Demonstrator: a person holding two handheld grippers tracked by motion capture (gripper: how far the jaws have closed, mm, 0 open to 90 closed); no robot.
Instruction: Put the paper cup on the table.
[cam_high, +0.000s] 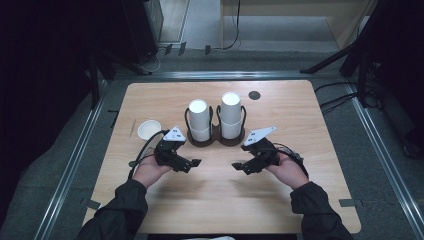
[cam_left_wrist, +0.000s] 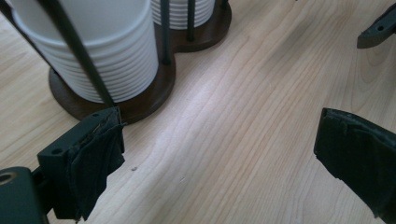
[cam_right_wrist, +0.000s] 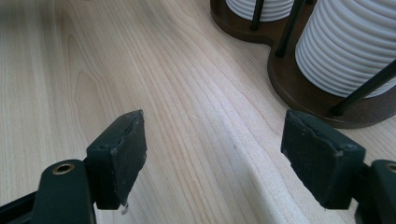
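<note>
Two stacks of white paper cups stand upside down in a dark wooden holder (cam_high: 216, 141) with black wire posts, the left stack (cam_high: 199, 120) a little shorter than the right stack (cam_high: 231, 115). My left gripper (cam_high: 189, 165) hovers low over the table just in front of the left stack, open, with bare wood between its jaws (cam_left_wrist: 219, 158). My right gripper (cam_high: 241, 168) mirrors it in front of the right stack, also open and empty (cam_right_wrist: 219, 154). The left gripper view has the left stack (cam_left_wrist: 102, 51) close by; the right gripper view has the right stack (cam_right_wrist: 350, 46).
A single white cup (cam_high: 149, 129) stands mouth up on the table left of the holder. A small black disc (cam_high: 254, 95) sits in the tabletop behind the right stack. Bare wood lies between and in front of the hands. The right gripper's jaw tip (cam_left_wrist: 378, 30) shows in the left gripper view.
</note>
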